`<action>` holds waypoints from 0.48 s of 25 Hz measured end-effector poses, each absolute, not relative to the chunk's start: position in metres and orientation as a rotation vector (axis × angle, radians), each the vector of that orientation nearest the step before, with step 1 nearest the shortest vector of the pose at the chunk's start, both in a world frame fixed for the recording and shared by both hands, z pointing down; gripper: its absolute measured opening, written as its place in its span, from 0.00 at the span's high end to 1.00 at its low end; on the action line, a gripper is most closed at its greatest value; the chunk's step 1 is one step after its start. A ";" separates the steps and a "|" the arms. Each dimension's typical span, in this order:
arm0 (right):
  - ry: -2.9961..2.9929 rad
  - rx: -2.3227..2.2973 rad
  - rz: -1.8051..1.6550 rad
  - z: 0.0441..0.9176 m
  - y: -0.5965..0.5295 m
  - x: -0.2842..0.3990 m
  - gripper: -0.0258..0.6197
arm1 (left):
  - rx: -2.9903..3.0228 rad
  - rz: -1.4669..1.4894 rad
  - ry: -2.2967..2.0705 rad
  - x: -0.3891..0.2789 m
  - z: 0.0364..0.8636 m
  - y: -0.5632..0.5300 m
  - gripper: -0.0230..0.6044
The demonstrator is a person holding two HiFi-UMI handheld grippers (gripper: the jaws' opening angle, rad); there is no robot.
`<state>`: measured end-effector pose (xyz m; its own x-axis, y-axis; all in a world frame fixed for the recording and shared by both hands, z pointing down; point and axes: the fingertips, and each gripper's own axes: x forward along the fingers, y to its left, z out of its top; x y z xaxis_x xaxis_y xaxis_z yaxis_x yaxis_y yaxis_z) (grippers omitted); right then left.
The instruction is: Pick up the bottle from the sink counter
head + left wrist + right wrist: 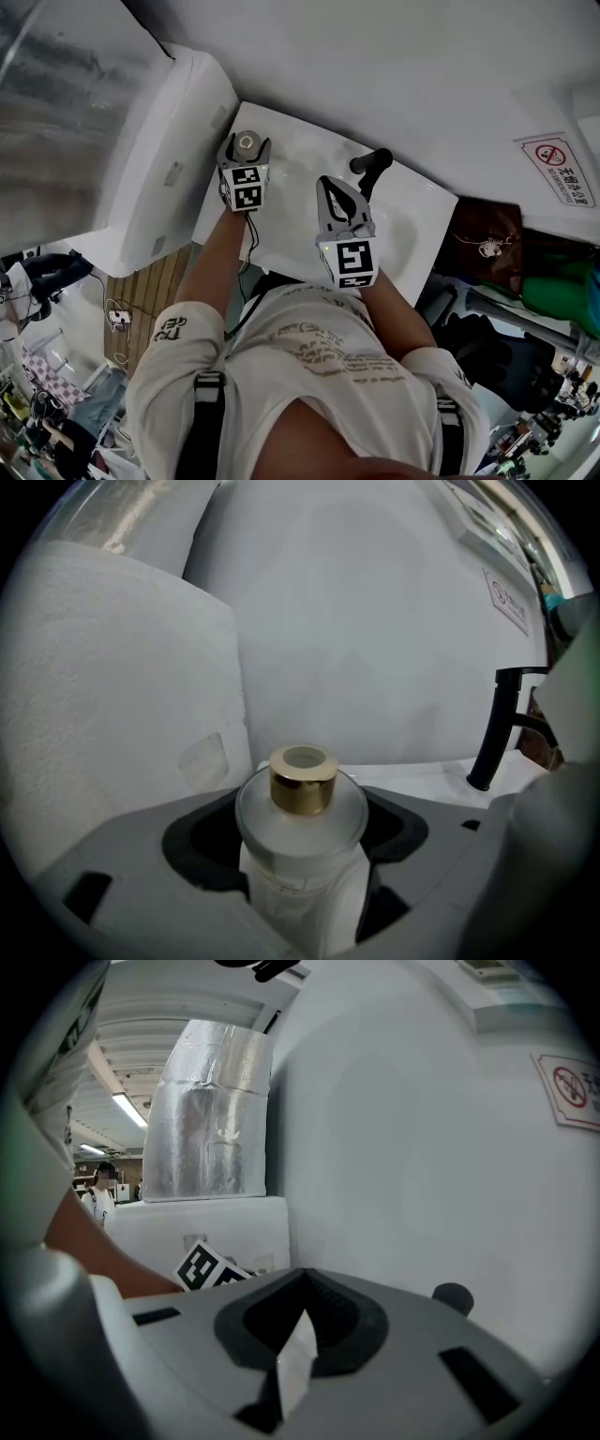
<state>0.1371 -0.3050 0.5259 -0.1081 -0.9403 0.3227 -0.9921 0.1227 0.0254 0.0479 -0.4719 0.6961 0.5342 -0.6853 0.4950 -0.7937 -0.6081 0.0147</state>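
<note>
The white sink surface (298, 141) carries the black faucet (372, 164) on one side, and above it the right gripper (328, 187) hangs with jaws closed together, empty, while the left gripper (246, 157) has its jaws spread wide around the bottle (300, 829), which stands upright on the surface's left end, not visibly squeezed. It looks like frosted glass: likely heavy, stiff, slick and breakable, best clamped on the straight body under the shoulder, not the small gold cap (303, 780). The head view shows only that cap from above; the left gripper view shows the body between the jaws.
</note>
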 end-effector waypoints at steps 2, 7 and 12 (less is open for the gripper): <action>-2.135 1.903 0.284 0.525 -0.304 0.138 0.92 | 2.545 0.644 -1.253 0.050 0.696 -0.476 0.43; -2.122 1.901 0.278 0.525 -0.297 0.138 0.92 | 2.571 0.577 -1.288 0.046 0.695 -0.480 0.43; -2.113 1.907 0.290 0.525 -0.288 0.138 0.92 | 2.568 0.605 -1.307 0.047 0.701 -0.479 0.43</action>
<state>0.1379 -0.2882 0.5246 -0.0896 -0.9372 0.3370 -0.9934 0.1085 0.0375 0.0471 -0.4790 0.7009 0.5262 -0.7263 0.4422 -0.8070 -0.5905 -0.0096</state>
